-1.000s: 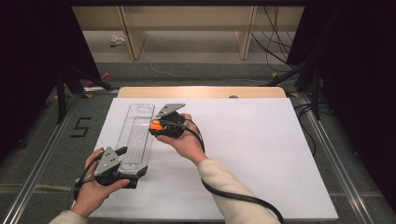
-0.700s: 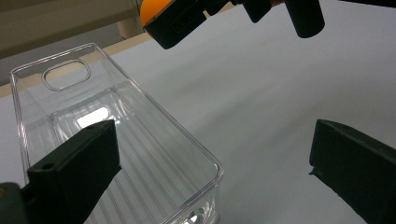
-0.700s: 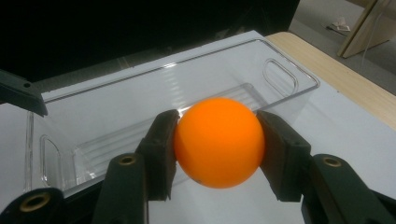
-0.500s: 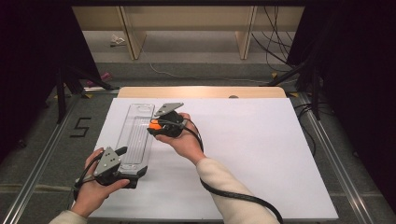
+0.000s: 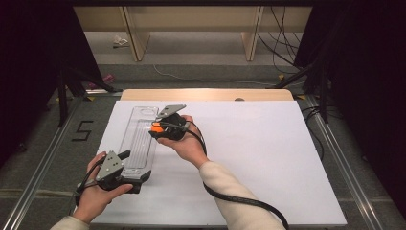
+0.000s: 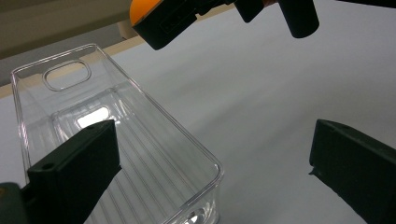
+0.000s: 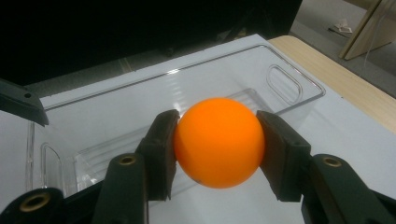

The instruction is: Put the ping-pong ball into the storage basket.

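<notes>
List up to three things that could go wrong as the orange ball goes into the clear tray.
1. The ball is round and pinched only at its sides by the right gripper, so it might slip out.
2. Dropped from above, it could bounce out of the shallow tray.
3. The left gripper is open at the tray's end, so the tray may slide.

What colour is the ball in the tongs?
Bright orange. The ball shows best in the right gripper view, pinched between the right tongs.

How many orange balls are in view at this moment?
1. The orange ball is clamped between the fingers of the right gripper, held just above the right-hand rim of the clear plastic bin. No other ball is visible inside the bin.
</notes>
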Tool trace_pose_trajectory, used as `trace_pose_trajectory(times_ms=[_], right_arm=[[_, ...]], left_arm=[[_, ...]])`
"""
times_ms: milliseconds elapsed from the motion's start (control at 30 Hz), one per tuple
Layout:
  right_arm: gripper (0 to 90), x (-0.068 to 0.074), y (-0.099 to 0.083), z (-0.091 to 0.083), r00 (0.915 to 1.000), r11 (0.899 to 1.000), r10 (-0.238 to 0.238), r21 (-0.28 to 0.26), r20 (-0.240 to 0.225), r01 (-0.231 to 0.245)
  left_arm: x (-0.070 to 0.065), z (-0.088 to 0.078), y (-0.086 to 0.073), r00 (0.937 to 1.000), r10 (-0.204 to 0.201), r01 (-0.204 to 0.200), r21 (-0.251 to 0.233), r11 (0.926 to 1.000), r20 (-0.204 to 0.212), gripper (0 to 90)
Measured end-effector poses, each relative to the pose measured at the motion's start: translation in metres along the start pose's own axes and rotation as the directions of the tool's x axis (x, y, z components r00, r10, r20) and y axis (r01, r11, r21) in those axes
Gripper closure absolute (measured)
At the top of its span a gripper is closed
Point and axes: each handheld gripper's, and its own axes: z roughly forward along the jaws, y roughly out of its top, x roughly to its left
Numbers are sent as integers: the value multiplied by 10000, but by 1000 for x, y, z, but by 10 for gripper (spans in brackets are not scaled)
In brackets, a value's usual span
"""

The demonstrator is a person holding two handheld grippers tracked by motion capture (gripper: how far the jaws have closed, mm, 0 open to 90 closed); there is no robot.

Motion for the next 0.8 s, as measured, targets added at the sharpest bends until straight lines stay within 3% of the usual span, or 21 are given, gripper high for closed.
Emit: trace_pose_trajectory(times_ms=[800], right_arm=[[514,4,7,6,9999,10000,-86,1,-93,86]], left_arm=[[0,0,0,10000,27,-27,15,10000,9,12]])
